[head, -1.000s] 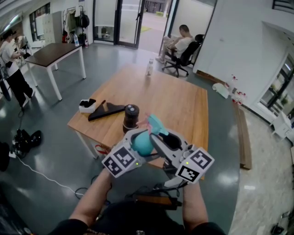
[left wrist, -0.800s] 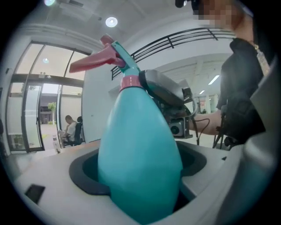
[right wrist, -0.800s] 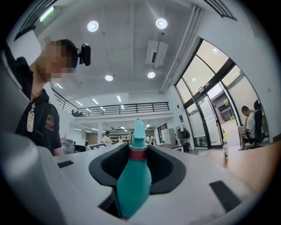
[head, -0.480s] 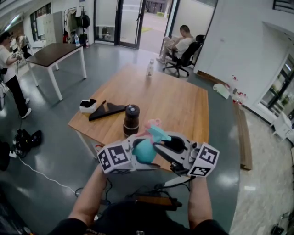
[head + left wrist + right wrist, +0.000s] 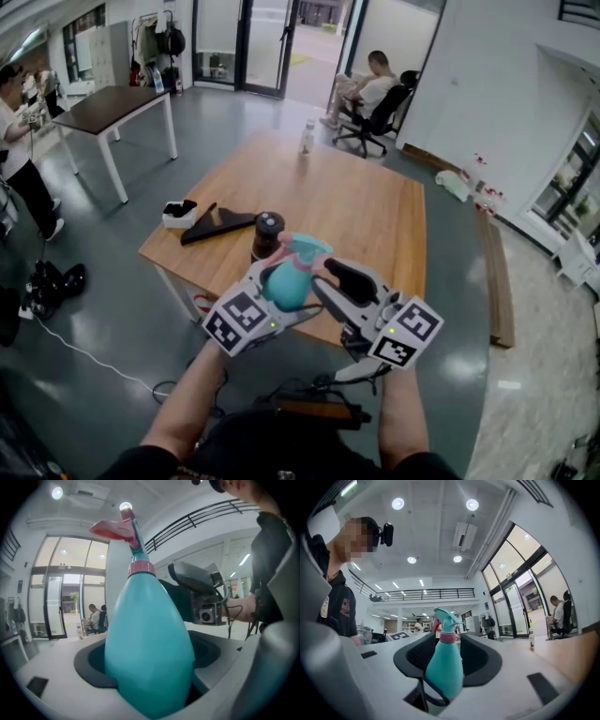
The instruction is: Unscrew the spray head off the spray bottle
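A wide hall with a grey polished floor and glass doors at 12 o'clock holds a wooden table in the middle of the head view. A dark-topped table stands at 10 o'clock, with a standing person near it at 9 o'clock. A seated person is on an office chair at 1 o'clock, beyond the wooden table. On the wooden table a small clear bottle stands near its 12 o'clock edge. Along its 9 o'clock side lie a small white-and-black object, a black wedge-shaped piece and a black cylindrical grinder. The teal spray bottle is held in the air over the table's 6 o'clock edge, just at 5 o'clock from the grinder. The left gripper is clamped on its rounded body, which fills the space between the jaws in the left gripper view. There the bottle rises to a pink collar and the spray head with its pink trigger. The collar sits on the neck, so the head is not yet off. The right gripper comes in from 4 o'clock. Its jaws have just been opening and stand apart, with the neck and head of the bottle between them and a gap on either side. The marker cubes of the left and right grippers sit nearest the person, at 7 and 5 o'clock.
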A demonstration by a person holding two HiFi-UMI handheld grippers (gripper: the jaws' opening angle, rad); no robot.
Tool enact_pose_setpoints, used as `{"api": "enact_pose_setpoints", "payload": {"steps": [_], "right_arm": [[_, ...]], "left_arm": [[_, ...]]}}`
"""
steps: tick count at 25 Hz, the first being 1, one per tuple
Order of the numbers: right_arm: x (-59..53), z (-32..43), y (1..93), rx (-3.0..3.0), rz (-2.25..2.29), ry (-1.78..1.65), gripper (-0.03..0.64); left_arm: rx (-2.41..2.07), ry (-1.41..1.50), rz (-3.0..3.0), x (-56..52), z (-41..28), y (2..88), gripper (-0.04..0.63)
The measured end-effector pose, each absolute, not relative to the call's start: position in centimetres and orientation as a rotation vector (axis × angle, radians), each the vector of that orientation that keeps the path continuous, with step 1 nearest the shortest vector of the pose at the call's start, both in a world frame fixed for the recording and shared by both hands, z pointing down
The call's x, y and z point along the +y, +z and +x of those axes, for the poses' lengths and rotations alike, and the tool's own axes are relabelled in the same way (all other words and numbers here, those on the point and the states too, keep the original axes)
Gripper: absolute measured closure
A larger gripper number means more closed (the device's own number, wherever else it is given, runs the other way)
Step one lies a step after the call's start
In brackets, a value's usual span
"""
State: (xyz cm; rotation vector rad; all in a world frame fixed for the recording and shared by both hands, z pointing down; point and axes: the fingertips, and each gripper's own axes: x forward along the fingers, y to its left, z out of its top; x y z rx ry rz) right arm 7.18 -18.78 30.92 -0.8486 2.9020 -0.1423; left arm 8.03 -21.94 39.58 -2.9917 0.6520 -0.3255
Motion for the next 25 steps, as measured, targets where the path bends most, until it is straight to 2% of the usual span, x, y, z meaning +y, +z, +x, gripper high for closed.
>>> {"api": "enact_pose_setpoints", "payload": {"steps": [13, 14, 25], "right_arm": [[-20.7, 5.7, 31.8, 2.814, -1.189, -0.27, 0.456], [-20.7, 5.8, 31.9, 2.814, -1.199, -0.269, 0.476], [-19.3, 6.4, 31.6, 2.91, -0.997, -0.21, 0.482]], "left_arm": [[0.899, -0.439, -2.842, -23.3, 8.0, 40.9, 0.16], [0.897, -0.444, -2.84, -23.2, 8.0, 40.9, 0.16], [0.59, -0.418, -2.938, -20.7, 9.2, 40.6, 0.16]]}}
